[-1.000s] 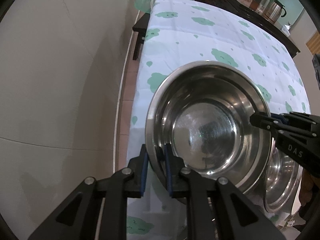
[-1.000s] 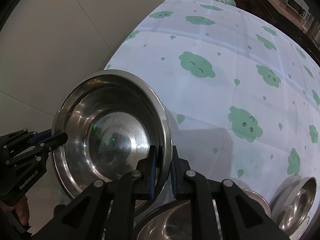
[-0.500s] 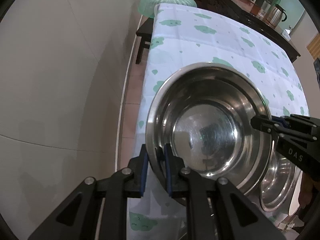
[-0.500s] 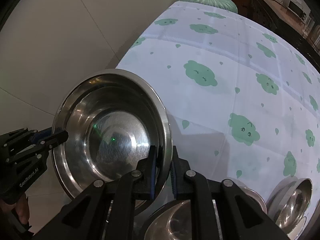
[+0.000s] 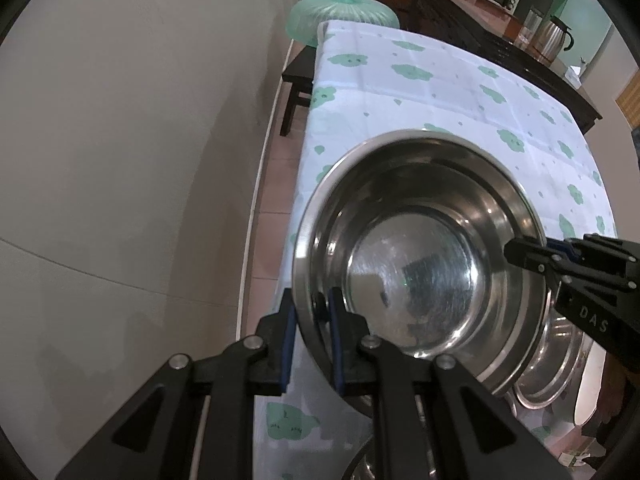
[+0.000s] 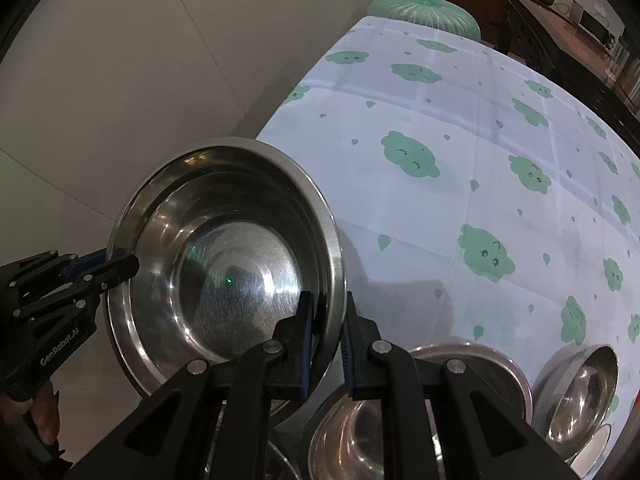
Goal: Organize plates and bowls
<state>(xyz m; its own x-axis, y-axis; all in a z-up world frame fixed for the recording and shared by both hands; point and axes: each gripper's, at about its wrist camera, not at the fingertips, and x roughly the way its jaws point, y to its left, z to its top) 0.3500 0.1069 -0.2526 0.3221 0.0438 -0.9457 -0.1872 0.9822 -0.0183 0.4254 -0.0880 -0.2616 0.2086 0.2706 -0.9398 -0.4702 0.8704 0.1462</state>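
Note:
A large steel bowl (image 5: pixel 416 248) is held in the air by both grippers, over the near left edge of the table (image 5: pixel 440 96). My left gripper (image 5: pixel 312 312) is shut on its left rim. My right gripper (image 6: pixel 326 312) is shut on the opposite rim and shows in the left wrist view (image 5: pixel 520 254) at the right. The bowl (image 6: pixel 224 252) is open side up and empty. The left gripper shows in the right wrist view (image 6: pixel 120 266) at the left.
Other steel bowls sit below at the table's near end: one beneath the fingers (image 6: pixel 352 432), a flat rim behind it (image 6: pixel 480 364), a small bowl (image 6: pixel 580 392) at the right. A wall (image 5: pixel 120 160) runs along the left. A green stool (image 5: pixel 344 16) stands at the far end.
Both grippers have carried the bowl higher and back toward the near end; more of the table and far room shows. The grip on both rims is unchanged.

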